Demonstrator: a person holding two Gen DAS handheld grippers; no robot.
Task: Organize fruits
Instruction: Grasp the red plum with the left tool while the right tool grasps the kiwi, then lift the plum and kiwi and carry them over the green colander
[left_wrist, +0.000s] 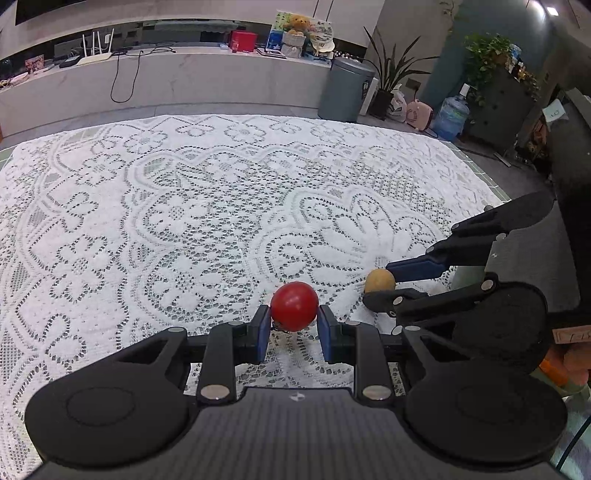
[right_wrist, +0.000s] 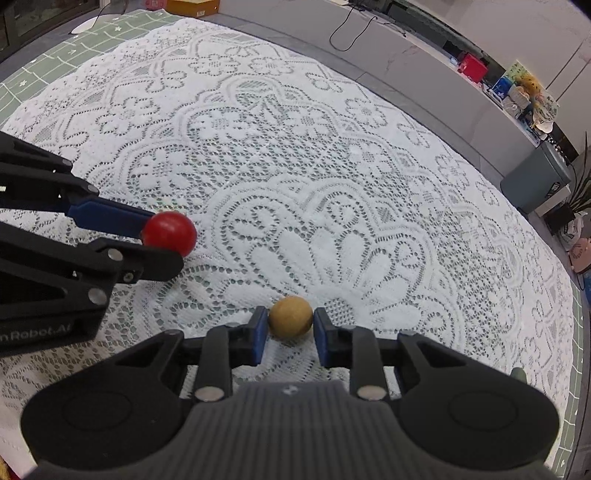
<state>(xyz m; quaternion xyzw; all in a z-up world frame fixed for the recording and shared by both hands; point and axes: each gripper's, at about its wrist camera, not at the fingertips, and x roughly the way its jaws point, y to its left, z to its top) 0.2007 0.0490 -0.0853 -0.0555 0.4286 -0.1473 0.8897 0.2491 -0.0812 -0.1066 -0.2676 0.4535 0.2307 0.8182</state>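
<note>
On the white lace tablecloth (left_wrist: 147, 221), the left gripper (left_wrist: 294, 325) is clamped on a red round fruit (left_wrist: 294, 311), and at its three o'clock the right gripper (right_wrist: 290, 326) pinches a smaller tan round fruit (right_wrist: 290, 316) resting on the cloth.

Home living room: table with white lace tablecloth (left_wrist: 147, 206); beyond its far edge, long stone shelf (left_wrist: 166, 81) with router (left_wrist: 96, 48), potted plants (left_wrist: 391, 74), lidded bin (left_wrist: 345, 90), water jug (left_wrist: 452, 116).
</note>
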